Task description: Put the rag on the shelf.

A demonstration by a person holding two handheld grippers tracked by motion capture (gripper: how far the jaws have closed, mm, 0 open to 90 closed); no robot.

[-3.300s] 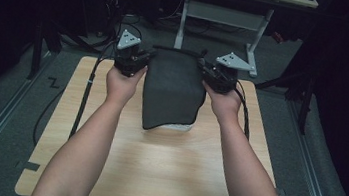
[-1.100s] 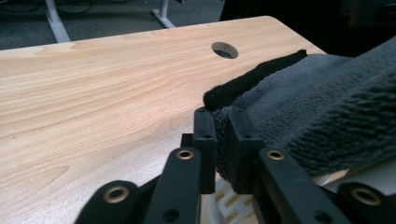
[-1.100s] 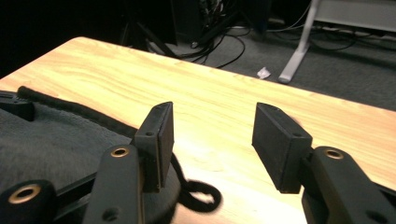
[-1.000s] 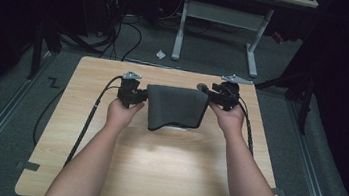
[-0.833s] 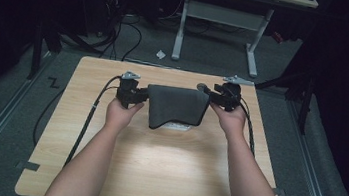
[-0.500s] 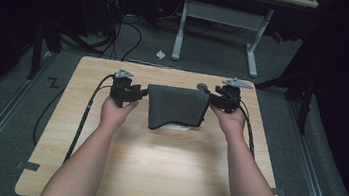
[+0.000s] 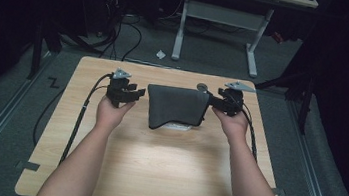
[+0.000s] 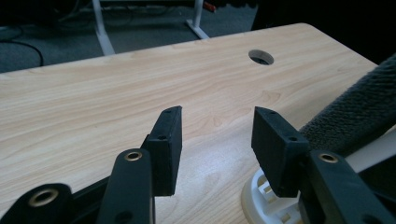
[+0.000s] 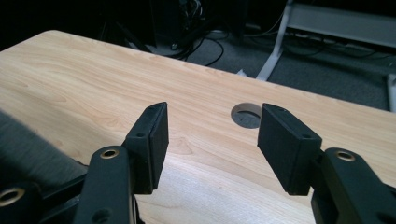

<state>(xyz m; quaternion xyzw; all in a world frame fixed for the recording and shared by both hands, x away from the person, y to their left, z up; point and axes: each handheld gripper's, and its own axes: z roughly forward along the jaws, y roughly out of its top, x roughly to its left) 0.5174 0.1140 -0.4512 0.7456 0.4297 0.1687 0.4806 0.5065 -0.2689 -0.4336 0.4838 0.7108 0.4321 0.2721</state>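
Both my jaw pairs stand parted and empty, just opened.
Dark grey folded cloth (image 7: 177, 108) drapes a white plastic base (image 7: 179, 127) on the pale wooden table (image 7: 153, 171), between left gripper (image 7: 135, 93) and right gripper (image 7: 214, 102).

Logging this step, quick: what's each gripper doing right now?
Left gripper: open, jaws just opened, nothing between them, beside the dark cloth.
Right gripper: open, jaws just opened, holding nothing.

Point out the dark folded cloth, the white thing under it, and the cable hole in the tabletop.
dark folded cloth (image 7: 177, 106), high view, middle of its top face.
white thing (image 8: 261, 196), left gripper view, its ribbed round rim beside the right jaw.
cable hole (image 9: 246, 115), right gripper view, its dark opening.
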